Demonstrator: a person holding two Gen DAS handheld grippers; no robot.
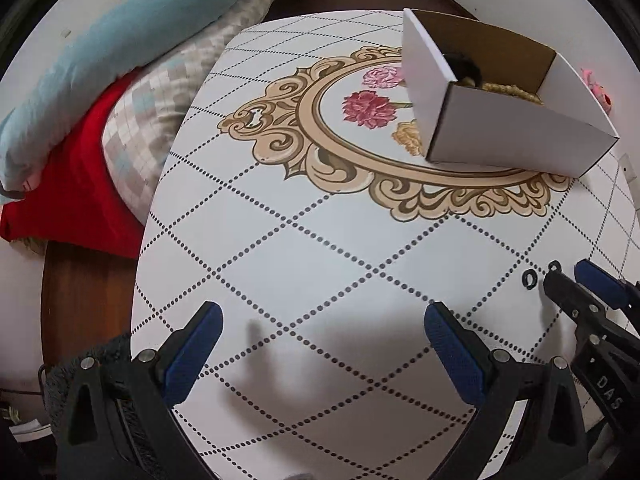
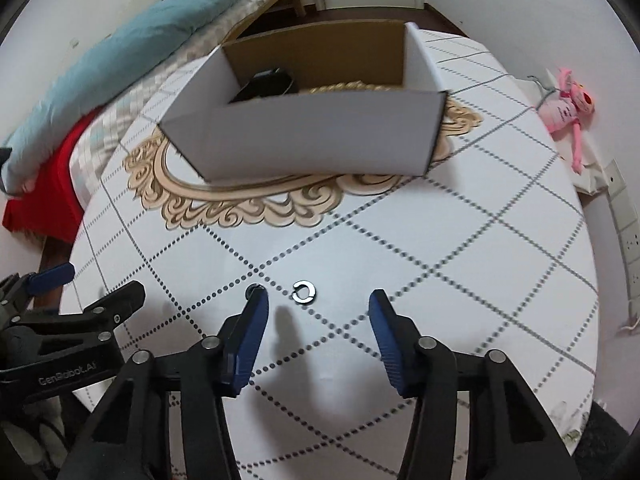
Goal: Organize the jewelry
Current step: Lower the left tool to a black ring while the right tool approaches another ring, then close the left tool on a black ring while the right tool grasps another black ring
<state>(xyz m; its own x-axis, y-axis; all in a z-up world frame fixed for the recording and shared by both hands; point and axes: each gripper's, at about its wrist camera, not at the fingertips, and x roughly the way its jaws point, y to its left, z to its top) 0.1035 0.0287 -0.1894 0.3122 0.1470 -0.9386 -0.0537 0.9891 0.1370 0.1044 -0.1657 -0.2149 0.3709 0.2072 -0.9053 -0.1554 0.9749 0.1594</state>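
Two small dark rings lie on the white patterned table (image 2: 440, 280). One open-ended ring (image 2: 304, 291) lies just ahead of my right gripper (image 2: 318, 302), which is open and empty. The second ring (image 2: 253, 289) sits at the tip of its left finger. In the left wrist view the rings (image 1: 530, 279) lie at the right by the right gripper (image 1: 568, 276). My left gripper (image 1: 320, 320) is open and empty over bare table. A white cardboard box (image 2: 312, 140) holds a gold bead strand (image 1: 512, 92) and a dark item (image 2: 268, 82).
A bed with a teal quilt (image 1: 120, 40), checked blanket and red sheet (image 1: 72, 184) borders the table on the left. A pink plush toy (image 2: 568, 108) lies beyond the table's right edge by the wall. Wall sockets (image 2: 628, 220) are at the right.
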